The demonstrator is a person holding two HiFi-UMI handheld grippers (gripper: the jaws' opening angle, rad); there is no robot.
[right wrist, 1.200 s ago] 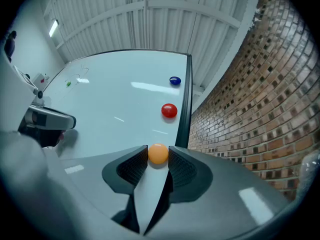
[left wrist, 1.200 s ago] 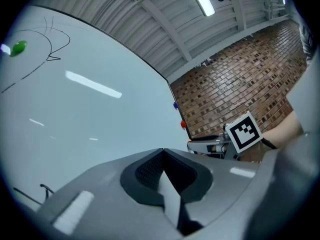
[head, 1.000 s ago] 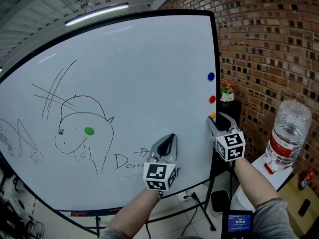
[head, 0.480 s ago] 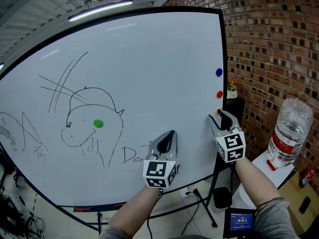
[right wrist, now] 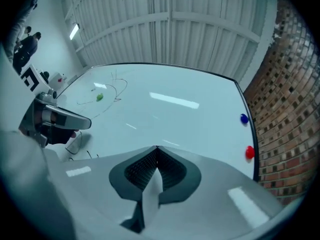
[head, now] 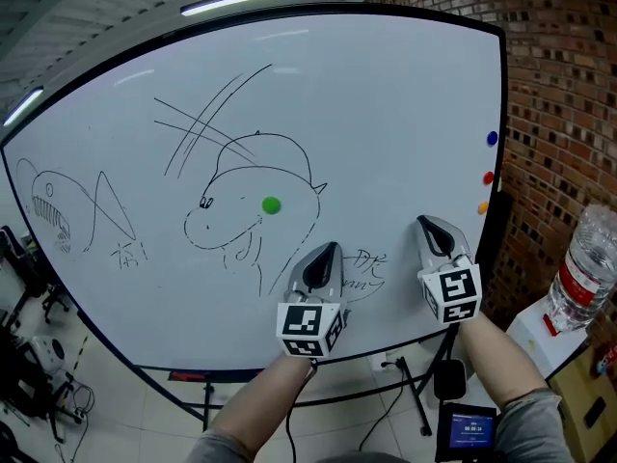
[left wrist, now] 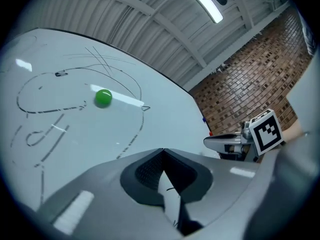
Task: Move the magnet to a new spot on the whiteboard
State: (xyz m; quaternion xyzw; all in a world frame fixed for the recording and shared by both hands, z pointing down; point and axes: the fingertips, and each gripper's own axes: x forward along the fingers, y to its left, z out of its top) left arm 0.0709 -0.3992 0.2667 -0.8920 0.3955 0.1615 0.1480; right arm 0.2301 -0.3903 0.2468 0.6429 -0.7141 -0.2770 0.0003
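Whiteboard [head: 386, 95] on a stand fills the head view, with a brick wall [head: 569, 85] behind its right side; it stands upright, so anything on it must cling by itself.

At 9 o'clock is a fish sketch [head: 48, 205]; nearer the middle is a dinosaur sketch [head: 207, 204], and a green magnet [head: 271, 204] sits inside its head like a dab of colour.

The left gripper [head: 328, 251] rises from 6 o'clock, tilted up at the board, with the green magnet at its 10 o'clock and apart from it; its fingers are pressed together on nothing, probably because it has nothing to carry.

The right gripper [head: 427, 223] stands at 4 o'clock, also angled up at the board; its jaws have just been closing and now meet with nothing between them.

At 3 o'clock a blue magnet [head: 492, 138], a red magnet [head: 488, 177] and an orange magnet [head: 483, 206] line the board's right edge, seemingly parked clear of the drawings; the orange one is at the right gripper's 2 o'clock, near but untouched.

The task names no colour, so any of the four could be its magnet; all are on the board and none is gripped.

A water bottle [head: 586, 270] stands past the board at 4 o'clock.
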